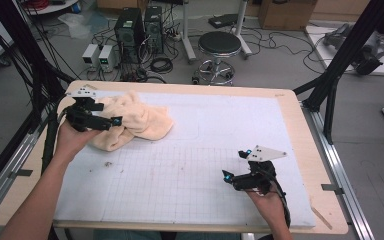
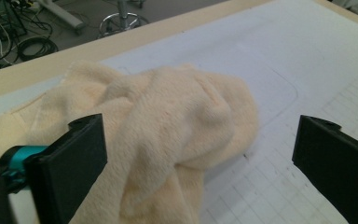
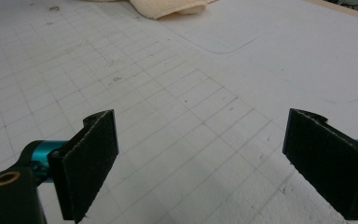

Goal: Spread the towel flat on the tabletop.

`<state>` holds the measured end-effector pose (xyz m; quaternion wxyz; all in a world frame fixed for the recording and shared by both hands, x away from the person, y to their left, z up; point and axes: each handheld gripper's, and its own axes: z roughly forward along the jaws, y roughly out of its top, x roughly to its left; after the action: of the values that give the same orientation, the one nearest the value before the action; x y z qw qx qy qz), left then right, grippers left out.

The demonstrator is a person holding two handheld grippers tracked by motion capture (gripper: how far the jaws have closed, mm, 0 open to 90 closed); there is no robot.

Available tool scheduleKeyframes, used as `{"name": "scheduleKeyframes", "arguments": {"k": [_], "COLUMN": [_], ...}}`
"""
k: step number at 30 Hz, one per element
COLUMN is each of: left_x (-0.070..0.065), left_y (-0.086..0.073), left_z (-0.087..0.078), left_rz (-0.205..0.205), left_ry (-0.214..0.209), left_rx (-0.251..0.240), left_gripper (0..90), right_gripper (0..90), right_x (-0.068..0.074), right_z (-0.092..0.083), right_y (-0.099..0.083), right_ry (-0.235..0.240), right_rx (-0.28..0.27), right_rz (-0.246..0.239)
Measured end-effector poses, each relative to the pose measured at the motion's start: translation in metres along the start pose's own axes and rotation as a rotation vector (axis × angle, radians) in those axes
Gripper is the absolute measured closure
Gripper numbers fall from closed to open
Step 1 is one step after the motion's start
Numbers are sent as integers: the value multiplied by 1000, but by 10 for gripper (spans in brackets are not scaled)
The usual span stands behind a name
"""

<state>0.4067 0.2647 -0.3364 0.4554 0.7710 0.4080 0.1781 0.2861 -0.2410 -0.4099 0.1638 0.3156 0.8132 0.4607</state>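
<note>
**Cream towel bunched at the far left, left tongs at its edge**

Cream terry towel (image 1: 132, 122) lies crumpled on the far-left part of the white gridded mat (image 1: 190, 170) that covers the desk (image 1: 300, 120). Its long axis runs left to right, with a rounded lobe pointing right. The left tongs (image 1: 97, 114) sit at its left side, jaws spread wide and empty, the heap just ahead of them. The right tongs (image 1: 235, 165) are near right, well apart from the towel, jaws wide and empty over bare grid. The left hand is plainly nearer. Open mat stretches right and near of the towel; the desk's far and left edges are close.
</note>
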Motion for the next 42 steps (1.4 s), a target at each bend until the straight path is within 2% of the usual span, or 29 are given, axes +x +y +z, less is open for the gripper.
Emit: {"name": "scheduleKeyframes", "arguments": {"k": [1,3,10,13,14,15,16,17,18,19,22,24,30,33,42], "left_x": [2,8,17,19,20,20,20,20,19,19,17,15,13,13,7], "left_y": [0,-3,-16,-25,-30,-32,-35,-37,-38,-39,-42,-43,-42,-40,-33], "left_z": [2,12,38,51,54,56,57,58,59,59,64,66,67,63,45], "left_rz": [5,-11,-62,-54,-32,-24,-18,-13,-8,-6,14,8,8,12,18], "left_ry": [-3,16,25,39,51,58,64,72,82,88,117,129,139,124,65], "left_rx": [-1,0,36,100,118,121,117,114,115,116,137,142,152,154,127], "left_gripper": [121,135,210,252,302,302,360,360,418,418,490,532,626,683,708], "right_gripper": [95,95,95,95,95,95,95,95,95,95,95,95,95,95,95], "right_x": [0,-1,0,0,0,0,-1,-1,0,0,0,0,1,2,2], "right_z": [0,0,-1,-2,-2,-2,-2,-2,-1,-1,0,0,1,3,4], "right_y": [0,0,-1,-1,-2,-2,-2,-2,-2,-2,-1,-1,0,0,0], "right_ry": [1,-1,-1,-1,-1,-1,0,0,3,3,4,8,13,24,26], "right_rx": [-1,-6,2,-2,-1,-1,1,1,5,5,1,5,6,12,17], "right_rz": [3,-1,-2,-4,-2,-2,-6,-6,-8,-8,-17,-9,-23,-20,-25]}}
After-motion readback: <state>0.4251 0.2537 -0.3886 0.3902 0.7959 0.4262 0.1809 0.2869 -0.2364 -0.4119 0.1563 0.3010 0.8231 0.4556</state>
